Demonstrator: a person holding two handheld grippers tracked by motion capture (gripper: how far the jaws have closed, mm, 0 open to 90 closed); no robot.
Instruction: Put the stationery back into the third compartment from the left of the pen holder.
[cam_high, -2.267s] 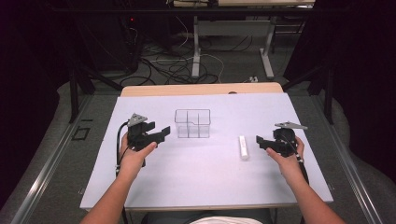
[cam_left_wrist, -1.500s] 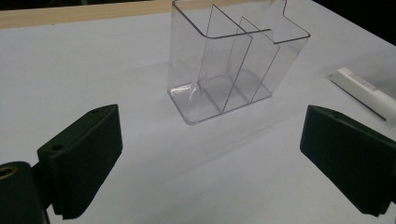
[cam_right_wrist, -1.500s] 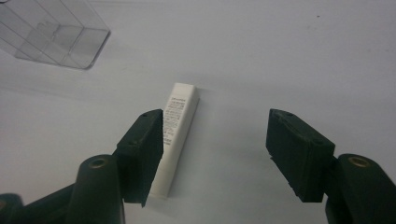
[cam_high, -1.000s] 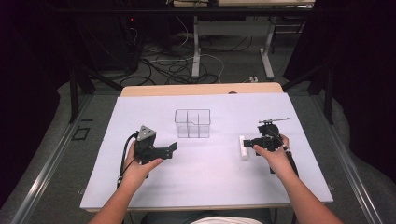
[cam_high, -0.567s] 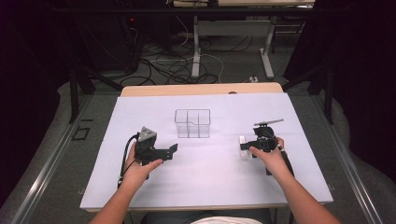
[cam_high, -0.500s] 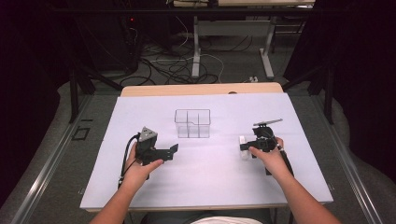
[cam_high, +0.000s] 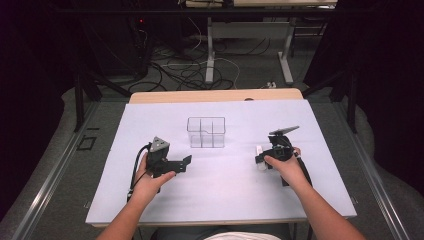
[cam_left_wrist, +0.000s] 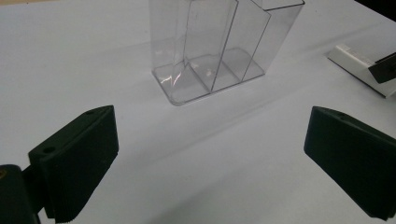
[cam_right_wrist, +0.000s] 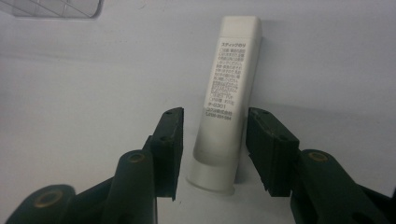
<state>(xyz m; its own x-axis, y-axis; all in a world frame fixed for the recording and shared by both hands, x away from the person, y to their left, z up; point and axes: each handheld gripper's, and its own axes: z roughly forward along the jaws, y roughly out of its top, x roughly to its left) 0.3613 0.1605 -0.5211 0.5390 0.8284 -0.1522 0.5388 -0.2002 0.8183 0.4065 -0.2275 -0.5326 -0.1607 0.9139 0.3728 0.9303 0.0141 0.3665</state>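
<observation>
On the white table (cam_high: 220, 200), the right gripper (cam_right_wrist: 215, 135) sets its narrowly parted fingers (cam_right_wrist: 170, 140) on either side of a white glue stick (cam_right_wrist: 226, 98) lying flat, not yet pinching it, while the left gripper (cam_left_wrist: 210, 158), fingers (cam_left_wrist: 74, 158) spread wide, faces a clear divided box (cam_left_wrist: 219, 46) just ahead.

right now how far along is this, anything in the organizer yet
Nothing is stored yet: the clear organizer looks empty. In hand: the right gripper straddles the white tube lying on the table, jaws not yet closed. The left gripper hovers open. Gripping and any placing remain.
</observation>
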